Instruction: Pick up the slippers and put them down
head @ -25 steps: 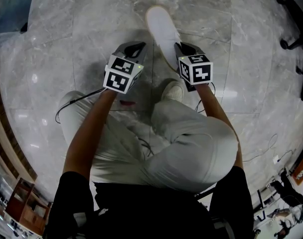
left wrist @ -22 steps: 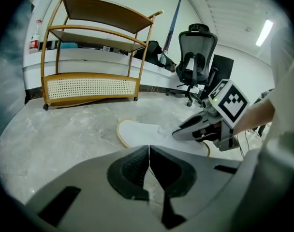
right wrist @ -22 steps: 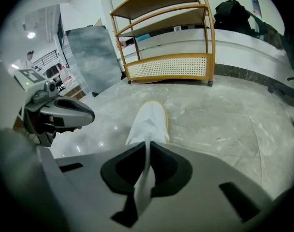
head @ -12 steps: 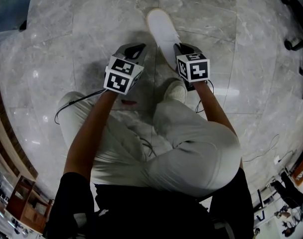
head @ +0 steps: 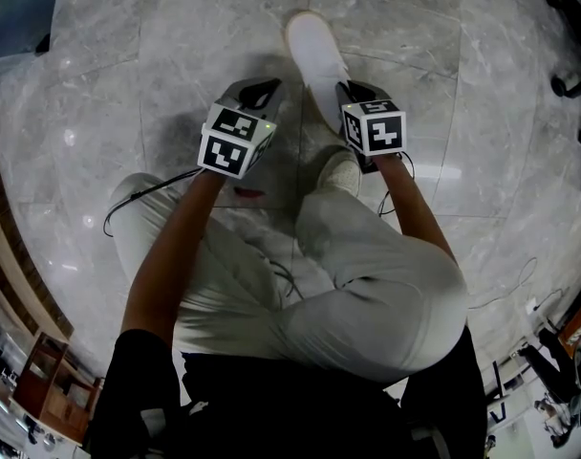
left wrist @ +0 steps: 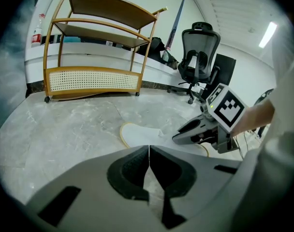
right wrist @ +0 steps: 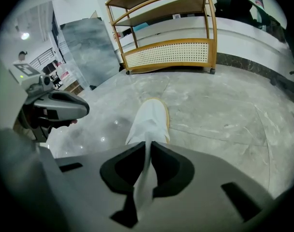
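A white slipper (head: 314, 60) with a yellowish sole edge lies on the grey marble floor, toe pointing away from me. My right gripper (head: 346, 89) is at its heel end. In the right gripper view the slipper (right wrist: 151, 120) has a fold of its white upper pinched between the jaws of that gripper (right wrist: 148, 146), which are opening slightly. My left gripper (head: 262, 89) hovers just left of the slipper. Its jaws (left wrist: 149, 149) are shut with the pads touching and nothing between them. From there the slipper (left wrist: 137, 135) and the right gripper (left wrist: 185, 135) show ahead.
I am squatting, with my knees and one shoe (head: 333, 172) just behind the grippers. A wooden shelf rack (left wrist: 94, 76) stands by the far wall and an office chair (left wrist: 199, 57) to its right. A thin cable (head: 128, 213) trails on the floor at left.
The right gripper has sunk a little with the slipper still in its jaws. The left gripper has stayed where it was.
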Demonstrator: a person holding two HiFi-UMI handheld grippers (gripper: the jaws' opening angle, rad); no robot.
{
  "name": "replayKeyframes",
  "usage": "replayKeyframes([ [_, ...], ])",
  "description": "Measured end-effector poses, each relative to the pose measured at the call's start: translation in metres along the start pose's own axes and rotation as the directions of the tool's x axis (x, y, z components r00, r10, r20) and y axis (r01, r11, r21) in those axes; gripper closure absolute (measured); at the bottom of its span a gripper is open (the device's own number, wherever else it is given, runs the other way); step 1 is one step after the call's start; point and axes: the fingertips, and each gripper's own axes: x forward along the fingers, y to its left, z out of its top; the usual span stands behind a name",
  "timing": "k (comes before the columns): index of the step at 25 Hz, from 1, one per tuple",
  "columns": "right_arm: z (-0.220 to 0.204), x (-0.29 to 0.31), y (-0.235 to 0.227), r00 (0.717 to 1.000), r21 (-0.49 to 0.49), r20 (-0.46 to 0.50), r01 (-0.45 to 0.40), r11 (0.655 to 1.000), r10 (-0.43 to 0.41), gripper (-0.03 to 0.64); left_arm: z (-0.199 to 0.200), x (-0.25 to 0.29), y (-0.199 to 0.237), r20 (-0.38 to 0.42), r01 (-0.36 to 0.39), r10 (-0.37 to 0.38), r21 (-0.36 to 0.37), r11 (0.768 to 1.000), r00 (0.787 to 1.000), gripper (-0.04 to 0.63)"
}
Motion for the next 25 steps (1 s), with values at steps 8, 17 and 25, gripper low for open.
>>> replayKeyframes([
  [8, 0.006, -0.004, 0.003, 1.000, -0.016, 0.019, 0.004, 1.000, -0.003, 0.583, 0.001, 0.001, 0.001, 0.002, 0.005, -0.005, -0.001, 1.000, 1.000, 0.588],
  [17, 0.011, -0.021, -0.005, 0.998, 0.012, 0.060, 0.025, 1.000, -0.026, 0.566, 0.005, -0.002, -0.004, 0.001, 0.009, -0.009, 0.007, 1.000, 1.000, 0.588],
  [25, 0.043, -0.061, -0.010, 0.991, -0.017, 0.130, 0.049, 0.999, -0.046, 0.589, 0.031, -0.019, -0.001, 0.033, -0.007, 0.007, 0.028, 1.000, 0.999, 0.588],
])
